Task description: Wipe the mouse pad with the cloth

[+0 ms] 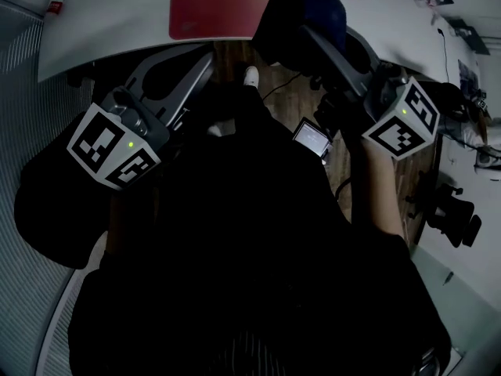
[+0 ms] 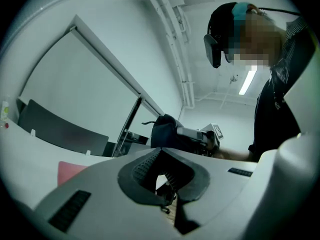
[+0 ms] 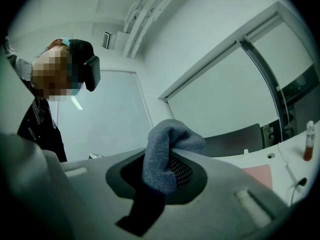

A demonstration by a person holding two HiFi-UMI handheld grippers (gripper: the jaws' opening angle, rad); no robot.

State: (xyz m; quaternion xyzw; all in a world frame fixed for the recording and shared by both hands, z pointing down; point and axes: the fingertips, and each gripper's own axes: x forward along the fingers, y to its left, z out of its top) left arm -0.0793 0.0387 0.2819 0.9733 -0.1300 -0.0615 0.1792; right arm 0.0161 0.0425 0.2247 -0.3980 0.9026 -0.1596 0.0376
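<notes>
The right gripper [image 1: 311, 34] holds the cloth [image 1: 301, 10]. In the right gripper view, its jaws pinch the blue-grey cloth [image 3: 167, 149] tight, and a soft lump of it sticks up above them. In the head view, the cloth hangs in the upper middle of the frame, up in the air over the edge of the white bench [image 1: 109, 14].

The red mouse pad [image 1: 215, 6] lies flat on the bench at the top of the frame, just left of the cloth. I cannot tell if the cloth touches it, but it looks like it does not.

The left gripper [image 1: 200, 61] is at the left of the frame and points up toward the near edge of the bench. In the left gripper view, its jaws are pressed together at the tips and there is nothing between them. A bit of the pink-red pad [image 2: 70, 171] shows low on the left there.

I think the wiping has not started yet. The cloth is picked up and ready. The next move is to bring the cloth down onto the pad, press it flat, and rub it from side to side. The cloth must stay pinched so it does not slip out. The left gripper could press on one edge of the pad to stop it sliding.
</notes>
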